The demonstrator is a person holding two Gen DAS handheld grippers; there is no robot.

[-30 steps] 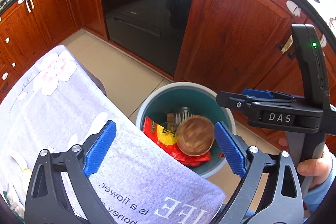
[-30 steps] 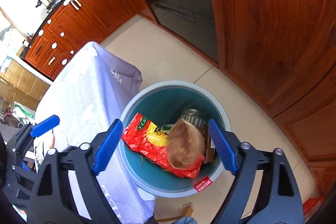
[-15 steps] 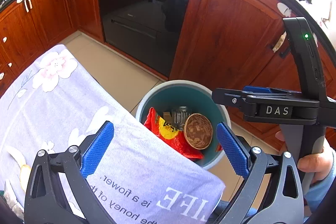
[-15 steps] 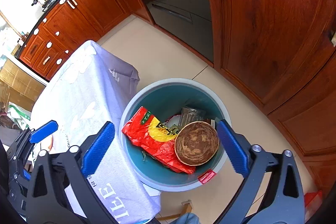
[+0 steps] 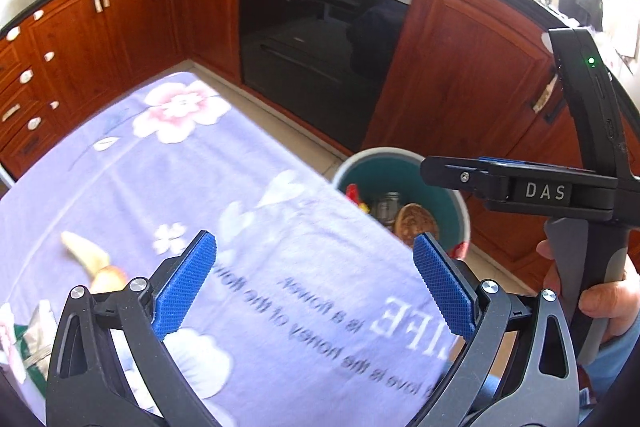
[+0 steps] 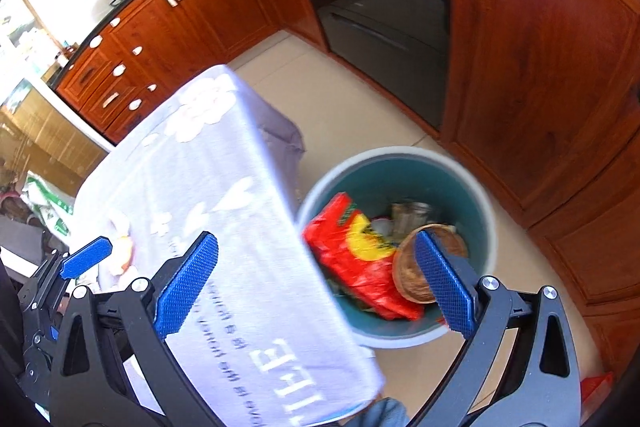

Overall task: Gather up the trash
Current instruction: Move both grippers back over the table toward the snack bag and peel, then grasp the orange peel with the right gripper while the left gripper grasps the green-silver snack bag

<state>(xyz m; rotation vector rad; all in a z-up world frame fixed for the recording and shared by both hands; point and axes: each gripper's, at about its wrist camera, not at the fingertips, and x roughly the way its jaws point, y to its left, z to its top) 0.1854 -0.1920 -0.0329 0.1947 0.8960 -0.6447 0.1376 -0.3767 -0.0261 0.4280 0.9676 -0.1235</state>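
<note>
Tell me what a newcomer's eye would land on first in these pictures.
First, the red and yellow snack bag lying in the teal trash bin on the floor beside the table, with a round brown bowl next to it. Then the lilac flowered tablecloth filling the left, framed by the blue pads of the open right gripper.

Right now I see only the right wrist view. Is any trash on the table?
Observer: Yes. A pale peel lies on the cloth, toward its left side.
Operator: Is something else near it?
Observer: A green and silver wrapper, it seems, lies at the cloth's left edge, nearer to the camera than the peel.
Operator: Is the left claw free?
Observer: The left claw is open, with nothing between its fingers.
</note>
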